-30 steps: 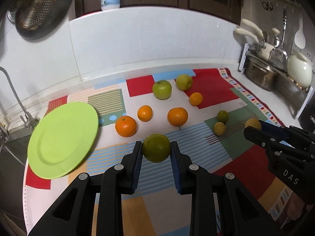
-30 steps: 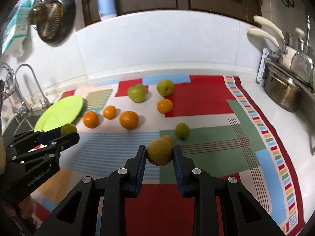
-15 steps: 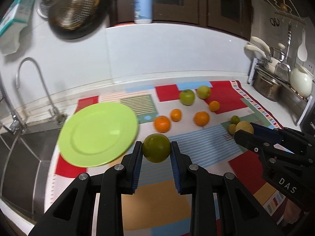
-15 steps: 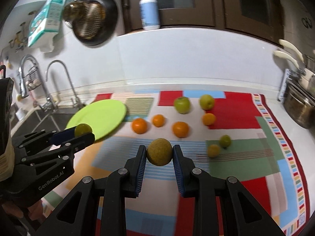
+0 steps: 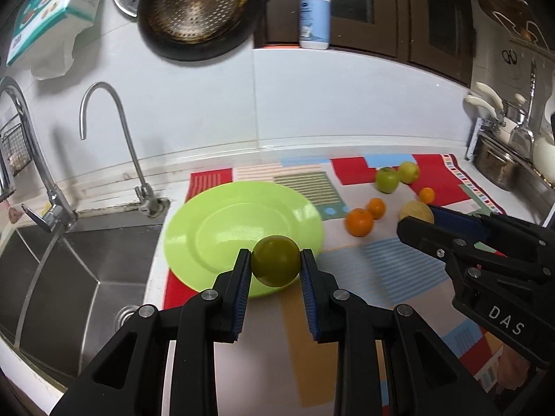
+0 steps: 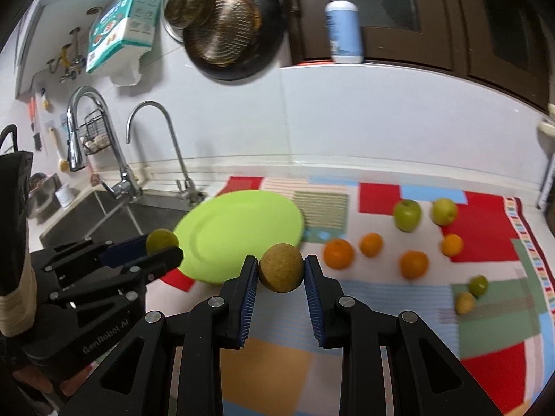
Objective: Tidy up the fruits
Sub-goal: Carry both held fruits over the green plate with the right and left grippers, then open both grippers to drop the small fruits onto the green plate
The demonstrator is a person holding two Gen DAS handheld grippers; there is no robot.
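Observation:
My left gripper (image 5: pixel 275 265) is shut on a dark green fruit (image 5: pixel 275 260) and holds it above the near edge of the lime green plate (image 5: pixel 222 228). My right gripper (image 6: pixel 281 272) is shut on a brownish yellow fruit (image 6: pixel 281 267), in the air just right of the plate (image 6: pixel 236 228). Each gripper shows in the other's view, the right one (image 5: pixel 416 220) and the left one (image 6: pixel 163 246). On the colourful mat lie several oranges (image 6: pixel 339 253), two green apples (image 6: pixel 407 215) and two small fruits (image 6: pixel 478 286).
A steel sink (image 5: pixel 66 270) with two taps (image 5: pixel 104 104) lies left of the plate. Pans hang on the wall (image 5: pixel 194 10). A soap bottle (image 5: pixel 314 17) stands on the ledge. Pots and utensils (image 5: pixel 499 166) stand at the far right.
Both grippers have swung left and up from over the mat towards the plate, each still holding its fruit. The sink and taps have come into view.

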